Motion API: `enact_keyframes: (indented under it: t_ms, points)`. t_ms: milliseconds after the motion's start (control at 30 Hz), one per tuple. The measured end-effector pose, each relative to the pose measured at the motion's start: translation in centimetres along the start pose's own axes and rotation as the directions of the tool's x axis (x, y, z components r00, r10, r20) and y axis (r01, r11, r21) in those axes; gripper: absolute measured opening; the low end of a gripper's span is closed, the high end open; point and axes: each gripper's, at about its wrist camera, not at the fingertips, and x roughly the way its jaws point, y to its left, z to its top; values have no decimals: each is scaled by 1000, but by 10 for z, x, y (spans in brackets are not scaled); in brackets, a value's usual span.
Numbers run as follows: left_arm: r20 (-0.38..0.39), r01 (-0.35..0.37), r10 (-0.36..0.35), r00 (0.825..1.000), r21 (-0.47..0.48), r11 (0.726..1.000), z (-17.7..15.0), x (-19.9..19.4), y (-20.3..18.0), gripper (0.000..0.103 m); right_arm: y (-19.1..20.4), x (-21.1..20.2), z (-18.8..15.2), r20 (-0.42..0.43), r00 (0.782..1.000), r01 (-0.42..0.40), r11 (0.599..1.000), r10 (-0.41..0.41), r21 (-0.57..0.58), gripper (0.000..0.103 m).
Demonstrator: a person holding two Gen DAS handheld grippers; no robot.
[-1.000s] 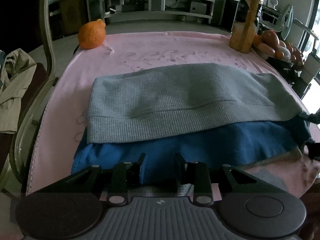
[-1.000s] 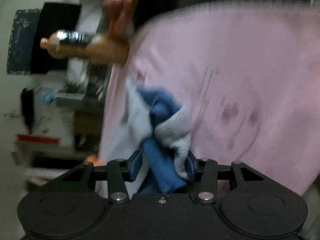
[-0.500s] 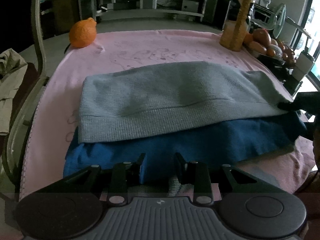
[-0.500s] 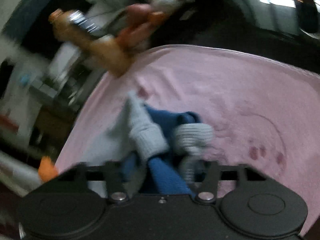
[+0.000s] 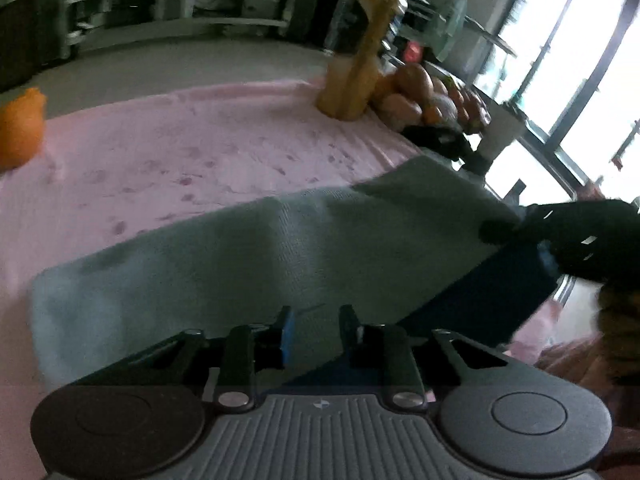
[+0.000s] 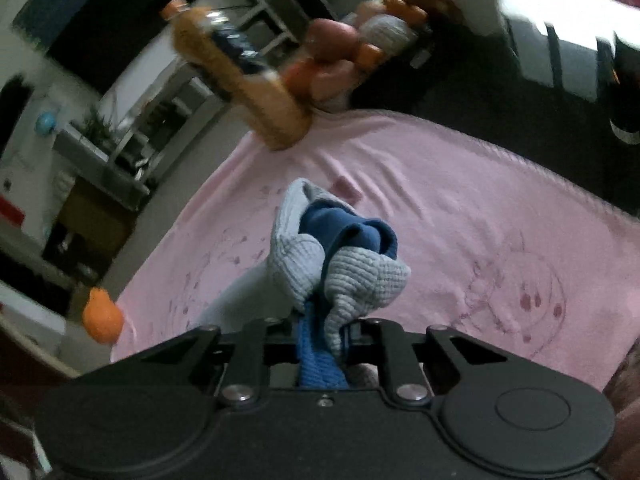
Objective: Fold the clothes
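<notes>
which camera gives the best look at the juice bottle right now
The right wrist view: the juice bottle shows whole, orange cap to base, with its dark label, standing on the pink blanket. In the left wrist view the bottle is a blurred amber shape, label unreadable.

A home: shelving (image 5: 180,20), fruit (image 5: 420,96), juice bottle (image 6: 240,80).

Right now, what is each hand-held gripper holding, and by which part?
Both hold the grey-and-blue sweater: the left hand-held gripper pinches its near edge, the right hand-held gripper its bunched end, both having just closed tighter.
</notes>
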Motion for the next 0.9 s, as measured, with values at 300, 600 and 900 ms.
enact_keyframes:
  t_ms: [300,600,900]
  points:
    - [-81,15,-3,997,153,988,-17,36,-16,17,79,-13,9,-38,993,92,949,-108,-303,15]
    - [-169,119,-79,982,241,963,-65,24,-36,16,129,-8,17,-55,981,140,879,-185,-455,15]
    - [-140,104,-90,986,93,990,-76,23,5,15,131,-6,13,-39,981,152,882,-189,-447,15]
